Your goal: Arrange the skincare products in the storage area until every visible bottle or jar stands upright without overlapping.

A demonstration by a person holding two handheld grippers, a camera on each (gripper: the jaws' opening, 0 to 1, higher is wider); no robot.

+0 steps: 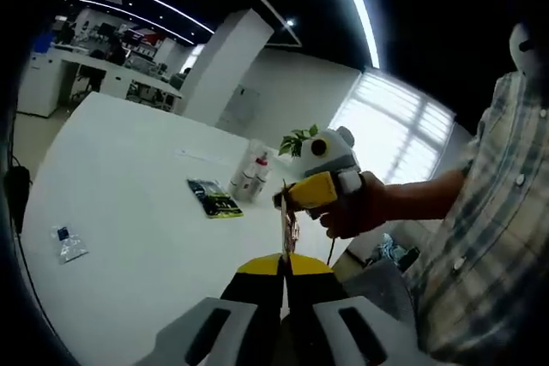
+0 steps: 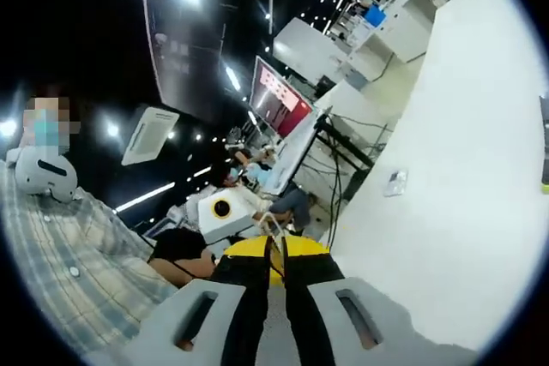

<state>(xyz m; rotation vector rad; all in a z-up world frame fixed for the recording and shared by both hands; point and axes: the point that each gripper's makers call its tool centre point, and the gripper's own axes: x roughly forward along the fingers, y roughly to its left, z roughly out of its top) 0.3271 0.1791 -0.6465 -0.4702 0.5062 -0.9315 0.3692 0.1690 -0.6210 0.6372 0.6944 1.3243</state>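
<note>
White table [image 1: 129, 186]: bottles [image 1: 250, 176] stand beyond left tongs [image 1: 286, 265].

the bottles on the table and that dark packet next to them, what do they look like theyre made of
The bottles look like clear or frosted plastic, pale and see-through, though glass can't be ruled out at this size. The dark packet lying flat beside them looks like glossy printed film or foil. The table has a smooth matte white top, probably laminate.

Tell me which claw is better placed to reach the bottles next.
Right, tentatively. In the left gripper view the right claw is beside the bottles on the white table, while the left claw sits further back.
</note>
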